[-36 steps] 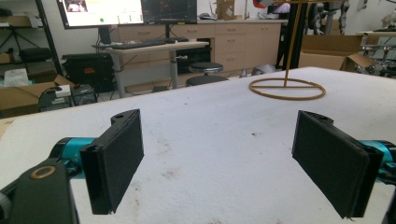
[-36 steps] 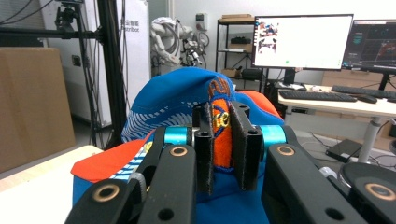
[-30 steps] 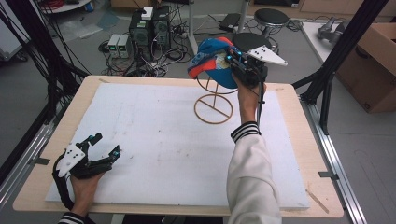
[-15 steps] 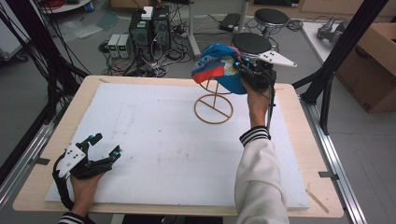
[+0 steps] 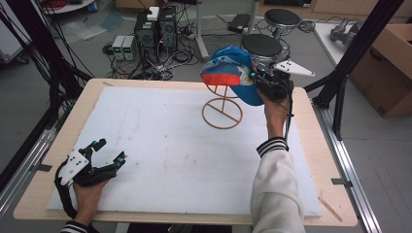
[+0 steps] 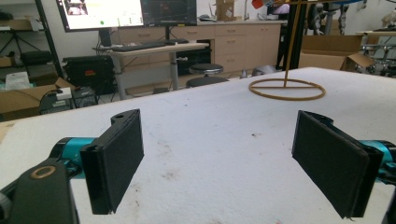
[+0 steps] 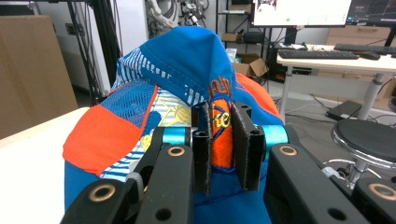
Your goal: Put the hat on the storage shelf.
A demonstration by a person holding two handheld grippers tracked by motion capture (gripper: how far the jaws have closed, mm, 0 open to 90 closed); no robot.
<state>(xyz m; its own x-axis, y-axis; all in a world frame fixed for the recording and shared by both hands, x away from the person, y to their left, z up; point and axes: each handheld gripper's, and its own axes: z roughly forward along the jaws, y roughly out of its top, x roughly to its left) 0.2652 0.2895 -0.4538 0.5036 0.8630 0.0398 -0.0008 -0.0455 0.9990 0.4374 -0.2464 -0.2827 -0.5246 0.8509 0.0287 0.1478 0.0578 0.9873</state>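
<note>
Left gripper (image 5: 108, 154) rests low at the frame's lower left, jaws spread wide. Right gripper (image 5: 257, 77), upper right of centre, arm extended, jaws clamped nearly together on fabric.

high view: overhead, looking forward | gripper views: low, close, level | shared: wire stand (image 5: 222, 109) (image 6: 286, 88)

Right gripper (image 7: 220, 149) pinches the blue-and-orange cap (image 7: 187, 70) between its jaws

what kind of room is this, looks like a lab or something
Most likely a robotics lab or workshop. Desktop computers and tangled cables sit on the floor beyond the table, monitors stand on a desk, and cardboard boxes are stacked nearby.
</note>
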